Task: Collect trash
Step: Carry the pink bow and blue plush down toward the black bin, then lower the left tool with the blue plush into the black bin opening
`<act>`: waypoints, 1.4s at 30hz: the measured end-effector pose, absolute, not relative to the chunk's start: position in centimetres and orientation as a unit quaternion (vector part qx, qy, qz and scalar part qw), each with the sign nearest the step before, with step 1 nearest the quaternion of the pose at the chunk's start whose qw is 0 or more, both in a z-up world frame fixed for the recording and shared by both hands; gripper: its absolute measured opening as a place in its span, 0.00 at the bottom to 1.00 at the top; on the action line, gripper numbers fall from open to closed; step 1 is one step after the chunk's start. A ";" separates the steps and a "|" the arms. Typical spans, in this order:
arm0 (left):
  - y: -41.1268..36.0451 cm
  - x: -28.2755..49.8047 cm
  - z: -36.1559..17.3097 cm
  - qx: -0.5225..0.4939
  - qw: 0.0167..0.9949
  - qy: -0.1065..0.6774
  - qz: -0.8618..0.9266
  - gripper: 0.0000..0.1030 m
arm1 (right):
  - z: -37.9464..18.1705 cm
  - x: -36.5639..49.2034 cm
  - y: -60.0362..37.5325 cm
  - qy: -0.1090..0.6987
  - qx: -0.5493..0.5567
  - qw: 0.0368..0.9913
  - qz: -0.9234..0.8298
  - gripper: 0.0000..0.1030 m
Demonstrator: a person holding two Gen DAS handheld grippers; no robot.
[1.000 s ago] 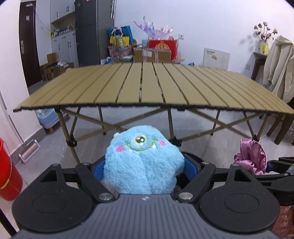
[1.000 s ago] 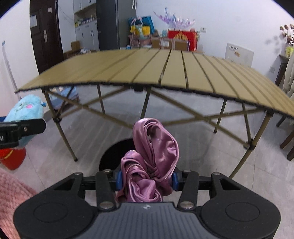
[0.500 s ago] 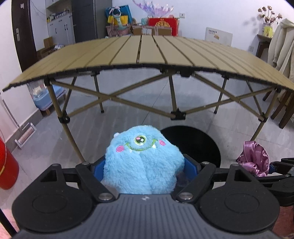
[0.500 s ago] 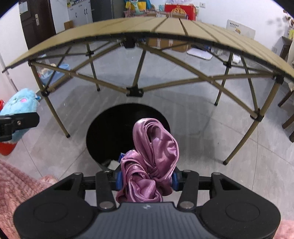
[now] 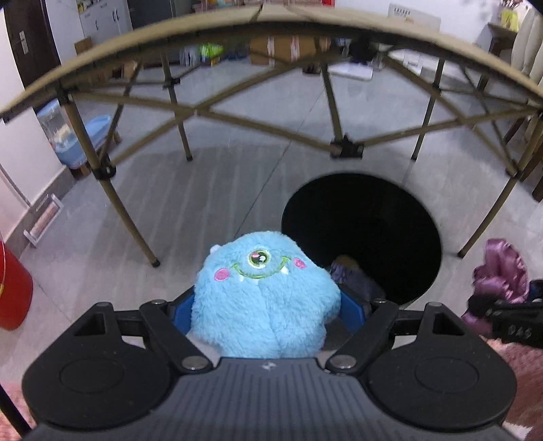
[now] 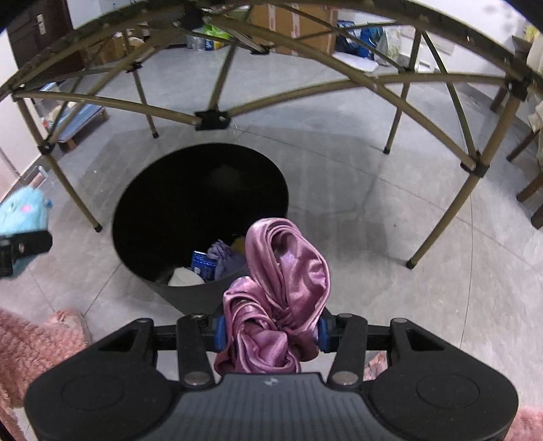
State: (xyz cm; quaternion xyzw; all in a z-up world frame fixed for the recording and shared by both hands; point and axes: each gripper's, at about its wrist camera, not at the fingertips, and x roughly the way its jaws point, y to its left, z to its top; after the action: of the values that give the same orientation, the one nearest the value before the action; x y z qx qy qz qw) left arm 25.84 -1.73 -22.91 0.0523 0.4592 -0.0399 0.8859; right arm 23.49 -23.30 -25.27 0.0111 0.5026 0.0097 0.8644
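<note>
Currently: left claw (image 5: 268,305) clamped on blue plush toy (image 5: 264,298), right claw (image 6: 270,330) clamped on purple cloth (image 6: 281,291); both above black bin (image 6: 190,295).

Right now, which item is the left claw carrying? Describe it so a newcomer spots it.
Start at the folding table, then drop to the black bin on the floor. Just left of its rim, the left claw grips a fluffy blue one-eyed monster plush, unlike the shiny purple cloth opposite.

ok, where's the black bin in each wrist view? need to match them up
Left wrist: black bin right of centre, beyond the blue plush toy.
Right wrist: black bin left of centre, behind the purple satin cloth.
Shared landmark: the black joint of the folding table's frame, just above the bin.
</note>
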 end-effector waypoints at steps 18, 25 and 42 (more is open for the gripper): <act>-0.8 28.4 -27.0 0.056 0.845 0.531 0.001 0.80 | -27.4 24.9 -24.9 0.508 0.008 0.861 -0.024 0.45; -1.8 29.3 -26.4 0.051 0.839 0.542 0.007 0.80 | -26.4 25.7 -25.6 0.485 0.005 0.874 -0.036 0.45; -4.8 33.9 -24.0 0.020 0.844 0.537 0.005 0.80 | -24.5 28.4 -27.9 0.443 0.023 0.894 -0.060 0.45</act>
State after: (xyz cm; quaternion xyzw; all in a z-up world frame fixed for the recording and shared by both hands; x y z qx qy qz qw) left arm 33.91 -4.80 -24.00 0.0200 0.5366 0.0050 0.8436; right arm 28.39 -27.91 -24.53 0.0233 0.4428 -0.0603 0.8943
